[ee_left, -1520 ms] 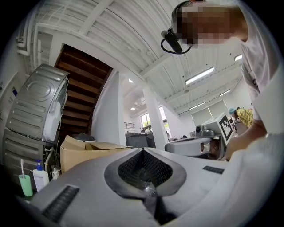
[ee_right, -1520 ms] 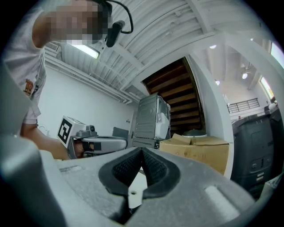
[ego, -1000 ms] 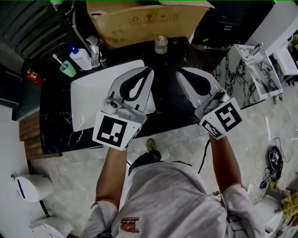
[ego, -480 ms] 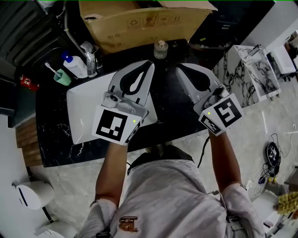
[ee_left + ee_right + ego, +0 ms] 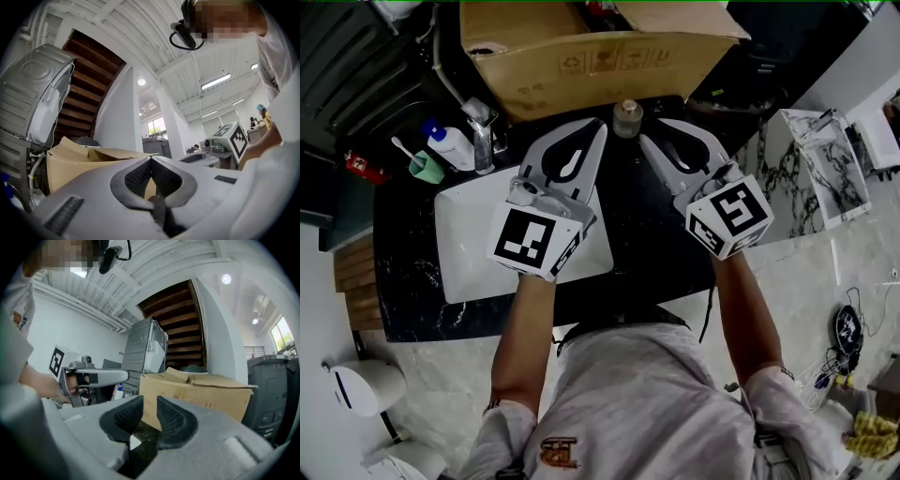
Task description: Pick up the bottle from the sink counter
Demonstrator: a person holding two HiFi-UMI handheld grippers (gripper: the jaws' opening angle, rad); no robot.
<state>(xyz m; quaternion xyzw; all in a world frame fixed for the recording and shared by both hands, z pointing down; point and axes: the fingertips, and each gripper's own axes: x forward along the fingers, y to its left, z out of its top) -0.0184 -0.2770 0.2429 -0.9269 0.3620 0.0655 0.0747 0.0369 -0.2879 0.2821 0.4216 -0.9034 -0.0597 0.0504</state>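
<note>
A small clear bottle [image 5: 627, 117] with a pale cap stands on the black sink counter [image 5: 649, 225], just in front of a cardboard box [image 5: 591, 52]. My left gripper [image 5: 599, 126] hovers over the sink's right edge, its tips just left of the bottle; in the left gripper view the gripper [image 5: 151, 158] is shut and empty. My right gripper [image 5: 661, 133] points at the bottle from the right. Its jaws are opening, and in the right gripper view the gripper [image 5: 150, 403] shows a narrow gap with nothing in it. Neither gripper view shows the bottle.
A white sink basin [image 5: 469, 239] is set into the counter at left, with a faucet [image 5: 480, 131], a pump bottle [image 5: 448, 145] and a green cup [image 5: 424, 167] holding a toothbrush behind it. A marble-topped stand [image 5: 797, 159] is at right.
Both grippers have moved forward towards the bottle and the box. The right gripper's jaws have parted a little; the left's stay together.
</note>
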